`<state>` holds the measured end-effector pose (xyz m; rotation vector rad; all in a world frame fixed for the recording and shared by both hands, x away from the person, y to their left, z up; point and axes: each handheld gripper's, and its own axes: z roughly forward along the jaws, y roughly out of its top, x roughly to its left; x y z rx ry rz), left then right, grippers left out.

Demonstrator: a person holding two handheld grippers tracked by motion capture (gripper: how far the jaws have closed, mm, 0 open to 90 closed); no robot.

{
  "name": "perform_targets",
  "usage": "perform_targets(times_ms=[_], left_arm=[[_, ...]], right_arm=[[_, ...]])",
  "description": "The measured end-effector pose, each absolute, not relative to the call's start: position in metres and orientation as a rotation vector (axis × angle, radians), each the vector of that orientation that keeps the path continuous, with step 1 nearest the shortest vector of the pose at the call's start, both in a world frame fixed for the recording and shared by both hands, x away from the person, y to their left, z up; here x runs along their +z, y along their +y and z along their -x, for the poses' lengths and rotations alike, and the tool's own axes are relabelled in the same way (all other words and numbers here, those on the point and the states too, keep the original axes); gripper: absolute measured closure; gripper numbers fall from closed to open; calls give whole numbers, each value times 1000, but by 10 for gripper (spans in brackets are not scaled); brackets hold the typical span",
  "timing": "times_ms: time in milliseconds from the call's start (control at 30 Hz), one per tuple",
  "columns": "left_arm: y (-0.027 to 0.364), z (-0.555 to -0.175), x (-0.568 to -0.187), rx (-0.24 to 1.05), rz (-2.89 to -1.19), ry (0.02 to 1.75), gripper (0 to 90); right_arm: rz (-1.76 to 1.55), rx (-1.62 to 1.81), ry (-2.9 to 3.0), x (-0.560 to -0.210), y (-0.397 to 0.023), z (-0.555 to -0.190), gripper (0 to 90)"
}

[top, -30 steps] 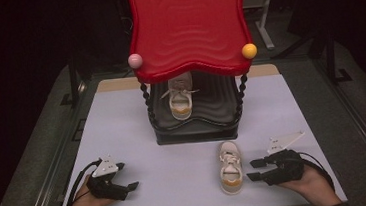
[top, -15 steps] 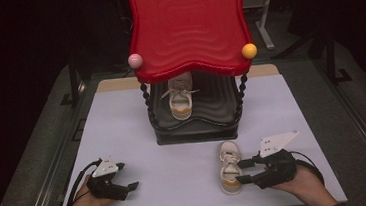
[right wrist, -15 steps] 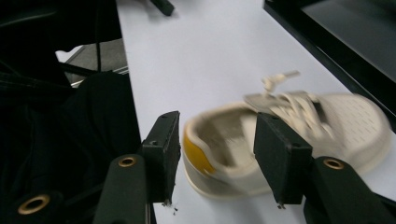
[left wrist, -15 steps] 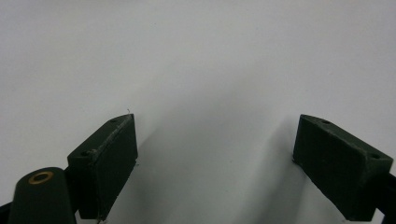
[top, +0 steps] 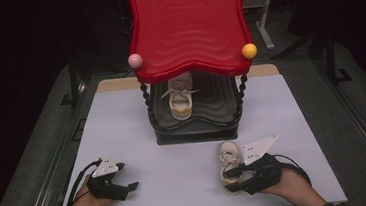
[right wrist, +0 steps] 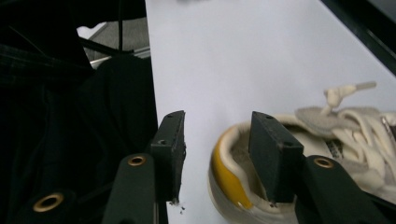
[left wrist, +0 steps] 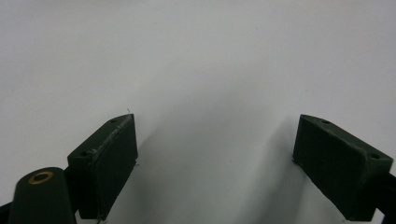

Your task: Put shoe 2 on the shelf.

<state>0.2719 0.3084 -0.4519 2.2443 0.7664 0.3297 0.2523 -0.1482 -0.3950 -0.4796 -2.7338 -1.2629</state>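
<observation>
I see the white table (top: 122, 123) running from the near edge to the far end, where a two-tier stand sits: a red wavy top shelf (top: 189, 27) over a black lower shelf (top: 221, 104), joined by black beaded posts. A pink ball (top: 135, 60) sits at the left front corner of the red shelf, an orange ball (top: 249, 50) at the right front corner.

One cream sneaker (top: 180, 99) lies on the black lower shelf, toe toward me, laces loose. A second sneaker (top: 229, 165) lies on the table just in front of the stand, right of centre; in the right gripper view its heel, with a yellow patch, faces the camera.

I note the right gripper (top: 233, 178) at that sneaker's heel. Its jaws have just been closing and stand partly open: in the right gripper view one jaw is inside the heel opening, the other outside on bare table with a gap between it and the heel wall. No grip on the shoe yet.

The left gripper (top: 129, 186) rests near the table's near left corner, well apart from both sneakers. Its own view shows the jaws wide apart over bare white tabletop, nothing between them.
</observation>
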Motion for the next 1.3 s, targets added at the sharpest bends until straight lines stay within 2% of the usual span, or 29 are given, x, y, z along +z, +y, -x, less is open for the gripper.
perform_targets(times_ms=[333,400,533,767,1300], left_arm=[[309,-272,-452,329,-2246,765,129],[309,-272,-452,328,-2249,765,129],[309,-272,-452,328,-2247,765,129],[309,-272,-452,328,-2247,765,130],[309,-272,-452,329,-2248,765,129]], right_arm=[[446,-1176,-2739,-414,-149,-263,682],[420,-1185,-2740,-413,-149,-263,739],[397,-1175,-2753,-412,-147,-264,762],[343,-1195,-2751,-400,-141,-262,762],[207,-1292,-2812,-342,-121,-252,762]])
